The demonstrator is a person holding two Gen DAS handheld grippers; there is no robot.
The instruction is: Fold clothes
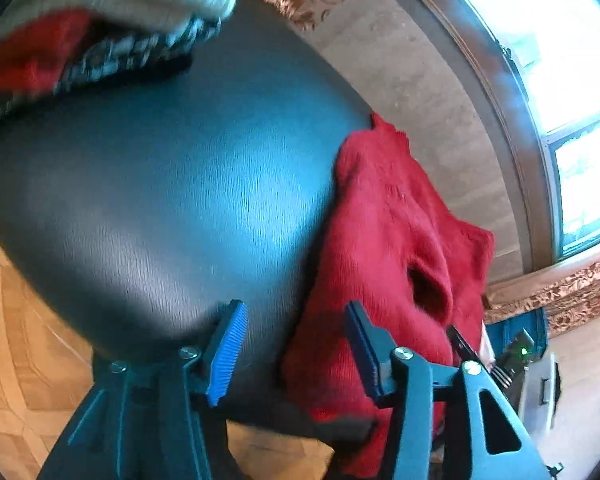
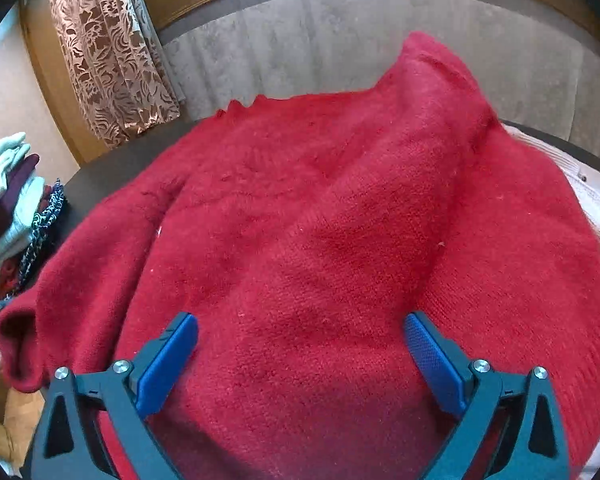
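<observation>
A red knitted sweater (image 2: 320,240) lies spread on a dark round table (image 2: 100,176), one part bunched up into a ridge toward the far side. Its sleeve cuff (image 2: 16,344) hangs at the table's left edge. My right gripper (image 2: 300,332) is open just above the sweater's near part, with nothing between its fingers. In the left wrist view the same sweater (image 1: 388,248) lies at the right of the table (image 1: 160,184). My left gripper (image 1: 296,316) is open and empty over the table's near edge, beside the sweater's sleeve opening (image 1: 428,284).
A pile of folded clothes (image 1: 100,32) sits on the table's far left; it also shows in the right wrist view (image 2: 16,208). A pale garment (image 2: 596,208) lies right of the sweater. A grey wall (image 2: 340,48), patterned curtain (image 2: 108,56) and window (image 1: 560,80) stand behind. Wooden floor (image 1: 16,340) lies below.
</observation>
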